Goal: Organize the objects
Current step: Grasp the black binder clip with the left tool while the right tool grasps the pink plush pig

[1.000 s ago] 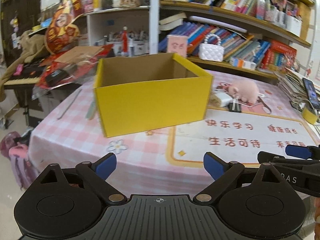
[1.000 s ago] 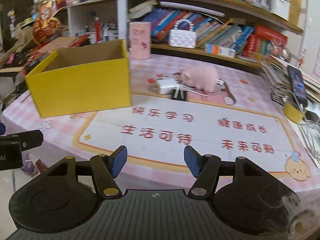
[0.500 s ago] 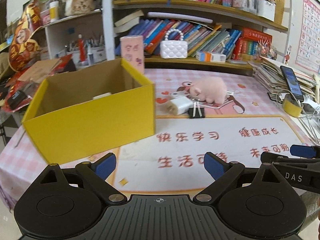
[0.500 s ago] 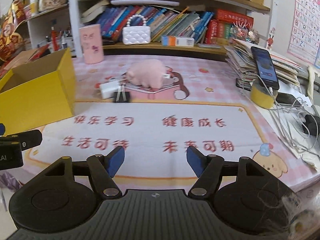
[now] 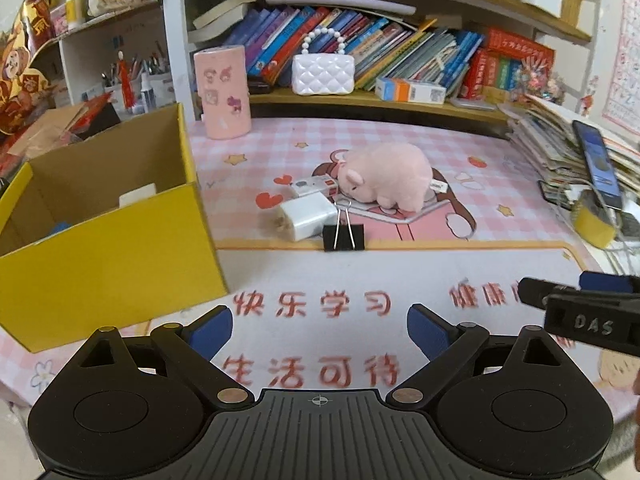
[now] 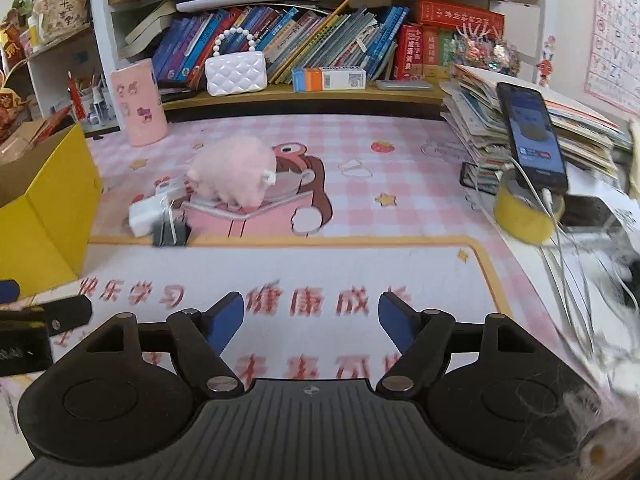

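A yellow cardboard box (image 5: 108,256) stands open at the left, with a white item (image 5: 137,195) and something blue inside; its wall also shows in the right wrist view (image 6: 52,208). A pink plush pig (image 5: 384,178) (image 6: 234,174), a white charger block (image 5: 306,216) (image 6: 145,213), a small white stick (image 5: 314,185) and a black binder clip (image 5: 343,237) (image 6: 170,233) lie together mid-table. My left gripper (image 5: 320,330) is open and empty, above the mat's front. My right gripper (image 6: 311,318) is open and empty, to its right.
A pink cylinder holder (image 5: 222,92) stands at the back by the bookshelf, a white quilted purse (image 5: 322,74) on the shelf. A stack of books (image 6: 520,128), a phone (image 6: 532,136) on a yellow tape roll (image 6: 524,216) and cables (image 6: 572,264) crowd the right edge.
Both grippers have swung right and moved forward over the table. The yellow box has slid to the left of both views, and the pig and small items are nearer. Both jaws stay open.
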The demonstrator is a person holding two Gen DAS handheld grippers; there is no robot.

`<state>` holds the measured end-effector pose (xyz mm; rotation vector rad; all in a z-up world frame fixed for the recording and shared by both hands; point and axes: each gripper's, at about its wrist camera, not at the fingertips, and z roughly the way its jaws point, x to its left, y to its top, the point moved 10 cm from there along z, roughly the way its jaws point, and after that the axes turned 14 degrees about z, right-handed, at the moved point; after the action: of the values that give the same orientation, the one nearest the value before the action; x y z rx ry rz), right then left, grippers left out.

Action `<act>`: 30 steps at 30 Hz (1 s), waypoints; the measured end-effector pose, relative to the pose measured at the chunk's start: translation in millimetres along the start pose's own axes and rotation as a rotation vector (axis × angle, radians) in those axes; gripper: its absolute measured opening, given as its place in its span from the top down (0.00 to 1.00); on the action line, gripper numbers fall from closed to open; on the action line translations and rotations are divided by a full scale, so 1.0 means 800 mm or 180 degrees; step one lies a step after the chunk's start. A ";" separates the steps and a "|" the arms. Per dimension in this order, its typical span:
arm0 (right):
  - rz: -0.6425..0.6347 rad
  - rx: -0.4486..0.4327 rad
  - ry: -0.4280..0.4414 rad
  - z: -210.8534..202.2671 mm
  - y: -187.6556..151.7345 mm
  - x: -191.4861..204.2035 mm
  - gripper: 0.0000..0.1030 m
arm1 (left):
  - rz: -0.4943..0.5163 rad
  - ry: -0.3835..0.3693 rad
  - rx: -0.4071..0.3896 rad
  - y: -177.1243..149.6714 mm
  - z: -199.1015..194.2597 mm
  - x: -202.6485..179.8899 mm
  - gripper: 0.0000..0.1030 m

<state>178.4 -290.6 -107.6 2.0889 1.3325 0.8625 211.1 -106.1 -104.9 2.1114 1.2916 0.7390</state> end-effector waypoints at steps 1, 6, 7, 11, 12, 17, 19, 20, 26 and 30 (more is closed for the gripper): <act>-0.0008 0.0008 0.0037 0.006 0.007 -0.002 0.28 | -0.0017 0.0033 -0.0002 0.005 0.007 -0.003 0.09; -0.0060 0.0038 0.0275 0.040 0.051 0.000 0.25 | -0.0107 0.0137 0.0020 0.033 0.047 -0.014 0.18; -0.0092 0.0034 0.0322 0.047 0.058 0.002 0.25 | -0.0109 0.0170 0.0034 0.039 0.057 -0.016 0.18; -0.0259 0.0020 0.0478 0.079 0.089 0.015 0.23 | -0.0039 0.0266 0.0100 0.057 0.093 -0.021 0.20; -0.0291 0.0029 0.0521 0.087 0.095 0.019 0.22 | -0.0037 0.0269 0.0121 0.059 0.101 -0.022 0.23; -0.0454 0.0093 0.0701 0.116 0.114 0.036 0.18 | -0.0121 0.0308 0.0258 0.062 0.139 -0.021 0.24; -0.0495 0.0125 0.0760 0.123 0.116 0.043 0.16 | -0.0151 0.0342 0.0273 0.063 0.149 -0.021 0.24; -0.0524 0.0147 0.0795 0.127 0.118 0.047 0.16 | -0.0156 0.0349 0.0281 0.063 0.152 -0.022 0.25; -0.0823 0.0193 0.0939 0.146 0.117 0.074 0.13 | -0.0239 0.0289 0.0317 0.062 0.168 -0.023 0.63; -0.0974 0.0206 0.1057 0.157 0.120 0.095 0.08 | -0.0397 0.0222 0.0311 0.061 0.151 -0.014 0.63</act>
<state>352.1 -268.0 -105.5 1.7718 1.8172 1.0714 320.4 -155.6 -156.9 2.0746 1.5103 0.7149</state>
